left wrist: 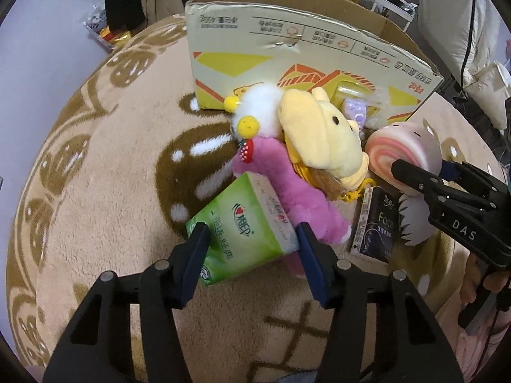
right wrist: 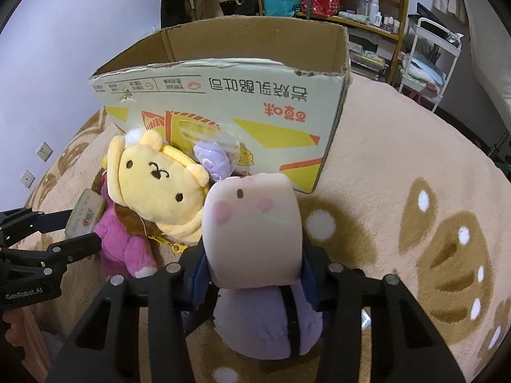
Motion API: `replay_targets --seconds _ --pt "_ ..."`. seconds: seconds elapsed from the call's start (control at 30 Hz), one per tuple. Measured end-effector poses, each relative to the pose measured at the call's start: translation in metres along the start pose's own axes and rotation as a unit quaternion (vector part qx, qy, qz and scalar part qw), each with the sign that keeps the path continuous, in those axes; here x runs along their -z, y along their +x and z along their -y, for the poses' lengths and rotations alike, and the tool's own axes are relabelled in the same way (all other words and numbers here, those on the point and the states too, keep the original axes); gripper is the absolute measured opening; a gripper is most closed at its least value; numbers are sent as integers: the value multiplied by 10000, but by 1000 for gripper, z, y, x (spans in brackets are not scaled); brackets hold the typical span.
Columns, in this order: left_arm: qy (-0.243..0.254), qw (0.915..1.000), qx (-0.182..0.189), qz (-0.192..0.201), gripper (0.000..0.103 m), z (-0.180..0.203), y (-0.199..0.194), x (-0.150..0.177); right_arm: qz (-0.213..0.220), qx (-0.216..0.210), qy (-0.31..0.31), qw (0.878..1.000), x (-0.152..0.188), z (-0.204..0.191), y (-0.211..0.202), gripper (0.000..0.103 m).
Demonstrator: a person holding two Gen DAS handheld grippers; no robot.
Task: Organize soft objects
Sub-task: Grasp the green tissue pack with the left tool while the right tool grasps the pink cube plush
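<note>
My left gripper [left wrist: 252, 239] is shut on a green tissue pack [left wrist: 246, 226], held just above the beige rug beside a pink plush [left wrist: 287, 188]. A yellow bear plush [left wrist: 319, 134] lies on the pink one, with a white fluffy toy [left wrist: 258, 108] behind. My right gripper [right wrist: 255, 274] is shut on a pale roll-cake plush [right wrist: 255, 226] with a lilac body, lifted above the rug; the plush also shows in the left wrist view [left wrist: 402, 150]. An open cardboard box [right wrist: 230, 102] stands behind the pile. A small purple toy [right wrist: 214, 159] leans against the box.
A dark tissue packet [left wrist: 377, 223] lies on the rug [left wrist: 111, 175] right of the pink plush. Shelves [right wrist: 351, 3] and a white cart [right wrist: 431, 54] stand behind the box. A wall runs along the left.
</note>
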State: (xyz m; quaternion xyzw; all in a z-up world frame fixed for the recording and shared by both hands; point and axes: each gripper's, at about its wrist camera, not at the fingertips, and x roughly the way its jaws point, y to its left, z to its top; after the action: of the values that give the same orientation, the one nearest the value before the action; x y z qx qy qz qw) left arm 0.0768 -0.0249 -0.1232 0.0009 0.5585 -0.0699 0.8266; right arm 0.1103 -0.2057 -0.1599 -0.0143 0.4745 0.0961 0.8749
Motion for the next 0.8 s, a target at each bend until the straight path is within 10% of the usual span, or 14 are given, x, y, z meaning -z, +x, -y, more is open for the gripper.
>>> replay_targets --seconds 0.8 --pt "-353 9973 -186 616 31 -15 -39 8 493 210 17 9986 0 -6 -28 46"
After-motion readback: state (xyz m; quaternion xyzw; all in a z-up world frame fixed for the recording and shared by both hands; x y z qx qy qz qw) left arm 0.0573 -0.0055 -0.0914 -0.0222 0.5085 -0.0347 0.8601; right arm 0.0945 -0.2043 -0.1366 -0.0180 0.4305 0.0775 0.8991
